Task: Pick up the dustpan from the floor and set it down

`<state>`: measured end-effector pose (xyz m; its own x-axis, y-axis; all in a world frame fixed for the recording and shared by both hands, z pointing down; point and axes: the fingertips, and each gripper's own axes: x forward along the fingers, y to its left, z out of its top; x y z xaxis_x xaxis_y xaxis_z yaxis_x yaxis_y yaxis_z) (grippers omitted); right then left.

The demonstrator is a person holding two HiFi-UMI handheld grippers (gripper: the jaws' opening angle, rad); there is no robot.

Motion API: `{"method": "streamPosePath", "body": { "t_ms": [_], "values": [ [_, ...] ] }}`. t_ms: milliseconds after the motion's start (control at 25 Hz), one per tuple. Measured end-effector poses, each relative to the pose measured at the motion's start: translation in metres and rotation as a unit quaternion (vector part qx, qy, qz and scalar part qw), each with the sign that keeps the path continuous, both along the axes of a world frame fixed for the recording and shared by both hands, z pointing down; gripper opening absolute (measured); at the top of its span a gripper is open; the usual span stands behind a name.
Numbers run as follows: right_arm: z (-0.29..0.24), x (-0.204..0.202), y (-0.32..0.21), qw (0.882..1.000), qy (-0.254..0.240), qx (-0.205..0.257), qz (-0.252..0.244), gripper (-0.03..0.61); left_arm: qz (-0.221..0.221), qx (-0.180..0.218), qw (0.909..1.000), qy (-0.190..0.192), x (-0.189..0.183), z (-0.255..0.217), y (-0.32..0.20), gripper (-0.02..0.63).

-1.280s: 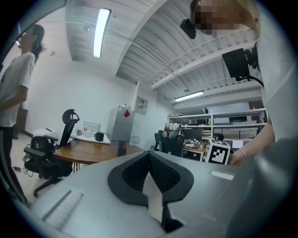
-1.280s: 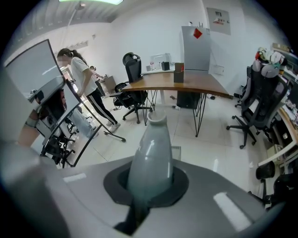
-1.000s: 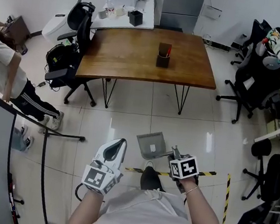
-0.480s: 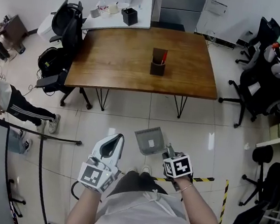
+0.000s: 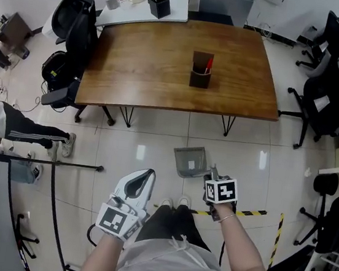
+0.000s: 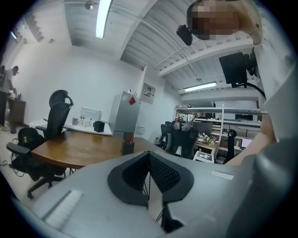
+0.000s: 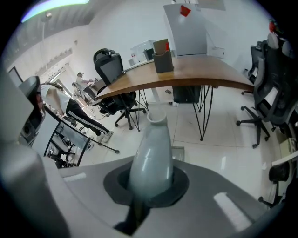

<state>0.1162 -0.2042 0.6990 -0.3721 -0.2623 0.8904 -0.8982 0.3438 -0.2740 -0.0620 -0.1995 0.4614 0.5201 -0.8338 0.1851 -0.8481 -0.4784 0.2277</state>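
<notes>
Dustpan handle (image 7: 151, 158) is pinched between the right fingers (image 7: 113, 184): in the right gripper view the pale grey shaft rises out of the dark pads, which are pressed in on it from both sides, and a corner of the pan shows on the floor side behind it. In the head view the right gripper (image 5: 215, 175) points steeply down, with the dustpan (image 5: 190, 160) hanging ahead of it, mouth turned away from the person, over the pale tiled floor (image 5: 150, 141). Whether the pan's lip touches the tiles or hangs just clear of them cannot be told from these views. The left fingers (image 6: 163, 174) are pressed together with nothing between them, and the left gripper (image 5: 145, 175) is held out nearly level, beside the person's knees and apart from the dustpan, taking no part in the job. Further out, the person's shoes (image 5: 173, 203) stand just behind the dustpan, a strip of black-and-yellow tape (image 5: 252, 214) runs across the tiles to the right, and the wooden worktop (image 5: 167, 57) with a pen holder (image 5: 199, 71) stands well beyond. By my reading the grasp is made and the pick-up is at least begun — what is left is to settle the pan flat at its place, spread the right fingers and draw the gripper off the handle. Nothing marks where that place is; a bare stretch of tiles lies in front of the pan.
</notes>
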Motion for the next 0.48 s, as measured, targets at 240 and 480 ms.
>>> {"method": "streamPosePath", "body": {
  "t_ms": [240,480],
  "values": [
    [0.051,-0.015,-0.031,1.0,-0.003,-0.01,0.029,0.002,0.0,-0.025,0.9997,0.002,-0.011,0.036,-0.023,0.014],
    [0.094,-0.021,-0.04,0.999,0.016,-0.002,0.031,0.002,-0.008,-0.044,0.999,-0.005,-0.022,0.062,-0.038,0.014]
  ]
}}
